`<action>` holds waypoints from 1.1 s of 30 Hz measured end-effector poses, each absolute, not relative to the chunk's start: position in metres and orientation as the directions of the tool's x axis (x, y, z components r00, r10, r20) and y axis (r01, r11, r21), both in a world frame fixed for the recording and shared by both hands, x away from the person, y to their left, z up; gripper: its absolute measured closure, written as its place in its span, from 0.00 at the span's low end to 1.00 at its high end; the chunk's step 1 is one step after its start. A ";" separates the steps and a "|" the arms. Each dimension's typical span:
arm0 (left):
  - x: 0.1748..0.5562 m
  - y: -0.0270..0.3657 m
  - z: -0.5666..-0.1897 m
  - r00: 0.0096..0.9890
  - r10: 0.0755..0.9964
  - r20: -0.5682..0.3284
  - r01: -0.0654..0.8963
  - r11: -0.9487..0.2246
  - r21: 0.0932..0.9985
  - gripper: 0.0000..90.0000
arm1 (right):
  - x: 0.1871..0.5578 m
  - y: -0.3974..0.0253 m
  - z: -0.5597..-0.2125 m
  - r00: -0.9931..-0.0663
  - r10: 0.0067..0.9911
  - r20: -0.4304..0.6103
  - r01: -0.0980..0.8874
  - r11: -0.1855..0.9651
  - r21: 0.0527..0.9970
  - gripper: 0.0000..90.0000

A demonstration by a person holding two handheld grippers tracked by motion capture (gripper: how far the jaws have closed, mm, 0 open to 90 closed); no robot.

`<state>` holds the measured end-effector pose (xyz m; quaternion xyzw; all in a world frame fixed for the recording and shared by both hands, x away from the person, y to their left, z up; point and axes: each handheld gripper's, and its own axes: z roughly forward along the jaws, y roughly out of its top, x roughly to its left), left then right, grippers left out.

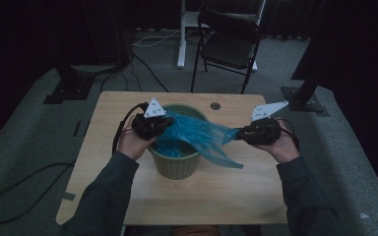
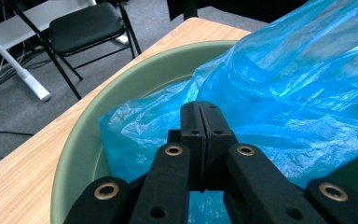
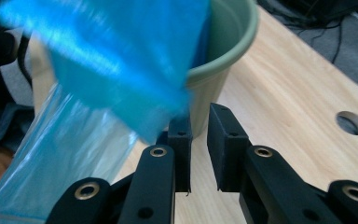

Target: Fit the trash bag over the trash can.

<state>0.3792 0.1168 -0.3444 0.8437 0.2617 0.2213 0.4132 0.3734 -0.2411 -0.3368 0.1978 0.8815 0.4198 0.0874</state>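
In the high view, the left claw [image 1: 163, 123] sits over the near-left rim of a green pot [image 1: 176, 164] standing mid-desk [image 1: 226, 196]. A blue plastic bag [image 1: 197, 135] spills out of the pot and stretches rightward from that claw to the right claw [image 1: 239, 133], which hangs just off the pot's right side, tips at the bag's edge. A loose flap of the bag droops below and between the 2 claws. Beyond the claws, past the far edge of the desk, stands a black folding chair [image 1: 229, 44].

In the left gripper view, the left claw [image 2: 200, 116] is pressed fully closed, with bag [image 2: 279, 93] film bunched directly ahead of and around its tips (whether film is pinched between them I cannot tell). The pot [image 2: 121, 93] rim curves ahead and to its left.

In the right gripper view, the right claw [image 3: 199, 126] stands slightly parted, a narrow gap between the 2 jaws with nothing in it. The blurred bag [image 3: 112, 60] hangs above and left of it, overlapping its left jaw; the pot [image 3: 223, 42] is straight ahead.
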 end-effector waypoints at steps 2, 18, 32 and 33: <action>0.379 0.117 -0.344 0.761 0.630 0.155 0.262 -0.517 0.815 0.99 | 0.372 -0.238 -0.340 -0.915 0.402 0.017 0.269 0.582 0.768 0.89; 0.378 0.115 -0.345 0.758 0.633 0.155 0.262 -0.514 0.817 0.99 | 0.366 -0.219 -0.340 -0.949 0.311 0.048 0.230 0.583 0.779 0.90; 0.373 0.109 -0.345 0.770 0.620 0.151 0.249 -0.510 0.824 0.99 | 0.376 -0.176 -0.336 -0.960 0.278 0.041 0.201 0.577 0.791 0.74; 0.373 0.109 -0.346 0.770 0.620 0.150 0.248 -0.508 0.825 0.99 | 0.378 -0.172 -0.336 -0.959 0.279 0.038 0.200 0.579 0.791 0.73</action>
